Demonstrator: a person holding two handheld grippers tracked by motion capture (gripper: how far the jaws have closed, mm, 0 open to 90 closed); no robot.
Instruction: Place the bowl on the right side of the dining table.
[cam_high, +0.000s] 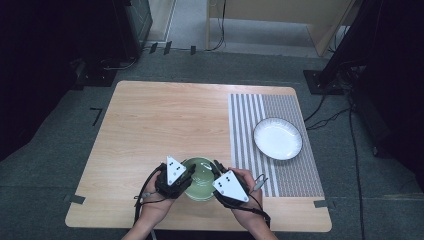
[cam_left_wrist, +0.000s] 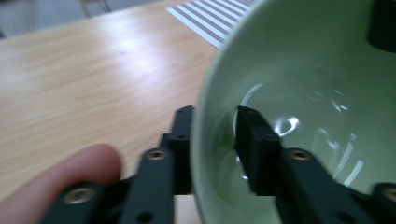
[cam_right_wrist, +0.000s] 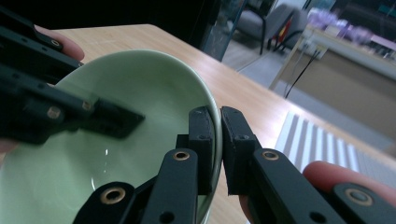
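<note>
A pale green bowl (cam_high: 201, 181) (cam_left_wrist: 303, 70) (cam_right_wrist: 140, 88) sits at the near edge of the wooden table (cam_high: 150, 120), between my two grippers. My left gripper (cam_high: 192, 171) (cam_left_wrist: 217, 114) straddles its left rim, one jaw outside and one inside. A narrow gap shows between the inner pad (cam_left_wrist: 257, 144) and the wall, so it stands open. My right gripper (cam_high: 218, 166) (cam_right_wrist: 218, 112) is shut on the bowl's right rim, with the thin green edge pinched between both pads. In the right gripper view the bowl looks tilted, and the left gripper's inner jaw shows blurred inside it.
A white plate (cam_high: 277, 138) rests on a grey striped placemat (cam_high: 250, 125) at the table's right side, just beyond my right hand (cam_high: 250, 182). The table's front edge lies close under both forearms. Bare wood stretches to the left and the far side.
</note>
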